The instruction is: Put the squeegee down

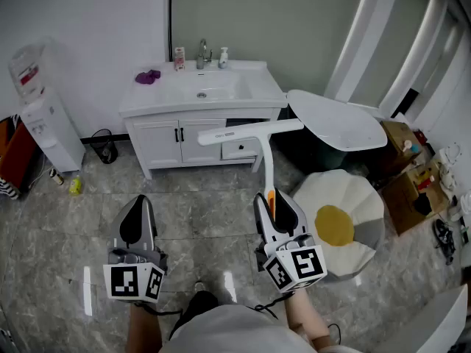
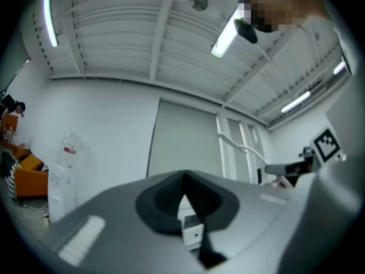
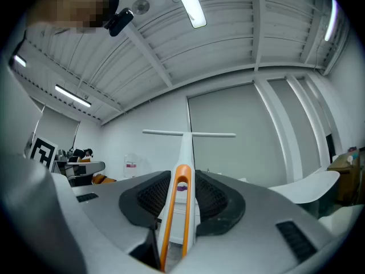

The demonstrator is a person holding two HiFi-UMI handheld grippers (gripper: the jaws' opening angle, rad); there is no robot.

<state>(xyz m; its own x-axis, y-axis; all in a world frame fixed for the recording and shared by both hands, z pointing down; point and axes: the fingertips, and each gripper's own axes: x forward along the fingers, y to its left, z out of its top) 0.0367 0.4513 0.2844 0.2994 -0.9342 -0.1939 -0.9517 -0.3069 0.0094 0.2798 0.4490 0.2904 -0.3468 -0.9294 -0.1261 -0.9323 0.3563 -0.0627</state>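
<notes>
Currently undone: your right hand-held gripper [image 3: 182, 190] grips the squeegee [image 3: 187, 150] handle in mid-air, your left hand-held gripper [image 2: 183, 187] seemingly closed empty; set-down remains.

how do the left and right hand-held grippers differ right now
The left hand-held gripper has its jaws together with nothing between them, while the right hand-held gripper is clamped on the handle of the squeegee. So the right one's jaws stand wider than the left's. Both point forward towards the sink cabinet.
</notes>
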